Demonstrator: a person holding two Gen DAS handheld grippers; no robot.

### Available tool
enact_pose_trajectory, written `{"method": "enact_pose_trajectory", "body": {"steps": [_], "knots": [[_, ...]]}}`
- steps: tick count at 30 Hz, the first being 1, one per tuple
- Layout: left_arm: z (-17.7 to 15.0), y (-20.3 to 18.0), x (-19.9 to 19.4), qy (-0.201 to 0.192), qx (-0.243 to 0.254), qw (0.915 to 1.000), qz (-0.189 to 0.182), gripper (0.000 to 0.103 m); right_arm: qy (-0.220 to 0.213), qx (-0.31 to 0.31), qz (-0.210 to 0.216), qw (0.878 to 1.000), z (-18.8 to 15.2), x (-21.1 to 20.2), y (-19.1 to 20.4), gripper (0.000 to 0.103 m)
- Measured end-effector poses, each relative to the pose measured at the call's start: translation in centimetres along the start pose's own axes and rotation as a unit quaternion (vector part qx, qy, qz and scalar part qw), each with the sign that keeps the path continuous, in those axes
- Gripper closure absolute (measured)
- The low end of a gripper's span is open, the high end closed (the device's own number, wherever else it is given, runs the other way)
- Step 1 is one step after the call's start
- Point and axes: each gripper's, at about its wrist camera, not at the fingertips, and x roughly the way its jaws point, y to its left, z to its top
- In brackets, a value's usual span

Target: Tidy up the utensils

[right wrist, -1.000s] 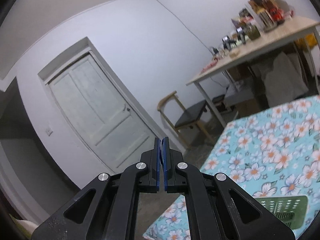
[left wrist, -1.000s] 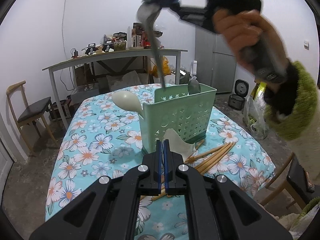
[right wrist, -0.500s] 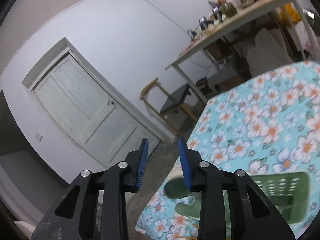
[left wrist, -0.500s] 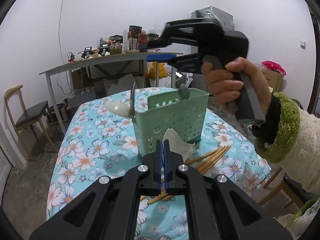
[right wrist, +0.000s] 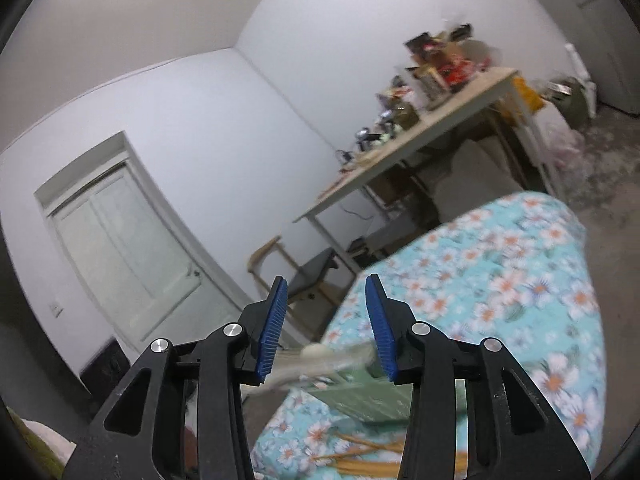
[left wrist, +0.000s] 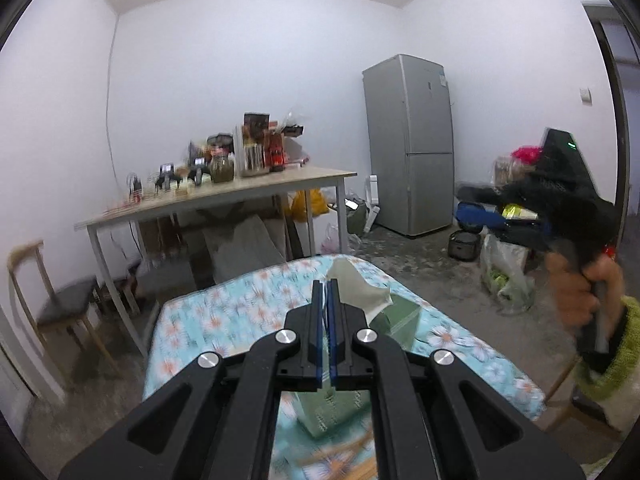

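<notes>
My left gripper is shut on a thin white utensil, whose pale end sticks out past the fingertips. Below it on the floral tablecloth stands the green perforated utensil basket. Wooden chopsticks lie blurred in front of the basket. My right gripper, held by a hand in a green cuff, hangs off to the right of the table. In the right wrist view that gripper has its jaws opening with nothing gripped. Beyond them, the basket holds utensil handles, with the chopsticks lying nearer.
A long side table crowded with jars and boxes stands against the far wall. A grey fridge fills the right corner, with bags on the floor beside it. A wooden chair sits left of the table, near a white door.
The right gripper dropped a metal spoon into the basket, opened, and swung away to the right and lower. The left gripper rose with the white utensil, its view tilting up.
</notes>
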Motion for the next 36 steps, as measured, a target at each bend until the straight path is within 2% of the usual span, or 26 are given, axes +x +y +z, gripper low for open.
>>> {"method": "enact_pose_trajectory", "body": {"steps": [4, 9, 15, 21, 23, 25, 27, 29, 31, 34, 36], "knots": [[1.3, -1.3, 3.2, 0.025, 0.062, 0.9977, 0.010, 0.101, 0.005, 0.021, -0.018, 1.000, -1.3, -1.2, -1.7, 0.063], [1.5, -2.8, 7.2, 0.082, 0.124, 0.9887, 0.012, 0.101, 0.010, 0.040, -0.027, 0.999, -2.5, -2.0, -3.2, 0.063], [2.6, -3.9, 9.0, 0.102, 0.174, 0.9793, 0.017, 0.100, 0.003, 0.049, -0.024, 0.998, -2.7, -2.6, -4.0, 0.063], [3.9, -5.3, 10.6, 0.128, 0.249, 0.9600, 0.011, 0.099, 0.002, 0.054, -0.019, 0.998, -3.1, -2.8, -4.6, 0.063], [4.4, -5.5, 11.5, 0.143, 0.251, 0.9572, 0.003, 0.097, 0.002, 0.058, -0.016, 0.998, -3.4, -2.9, -4.8, 0.063], [4.7, -5.6, 12.3, 0.153, 0.241, 0.9583, -0.008, 0.097, 0.003, 0.063, -0.014, 0.998, -3.7, -2.8, -5.0, 0.063], [5.3, -5.2, 13.2, 0.162, 0.205, 0.9649, -0.026, 0.097, 0.005, 0.066, -0.013, 0.998, -3.8, -2.9, -5.2, 0.063], [6.0, -4.2, 13.6, 0.164, 0.151, 0.9737, -0.049, 0.083, 0.006, 0.069, -0.014, 0.998, -3.9, -3.0, -5.4, 0.062], [6.5, -2.9, 13.6, 0.153, 0.085, 0.9819, -0.074, 0.073, 0.008, 0.069, -0.016, 0.997, -4.0, -3.2, -5.5, 0.062], [7.0, -0.9, 13.4, 0.141, 0.011, 0.9868, -0.077, 0.069, 0.011, 0.064, -0.024, 0.998, -4.3, -3.4, -5.4, 0.057], [7.2, 0.0, 12.8, 0.133, -0.021, 0.9878, -0.079, 0.064, 0.014, 0.058, -0.032, 0.998, -4.5, -3.6, -5.2, 0.055]]}}
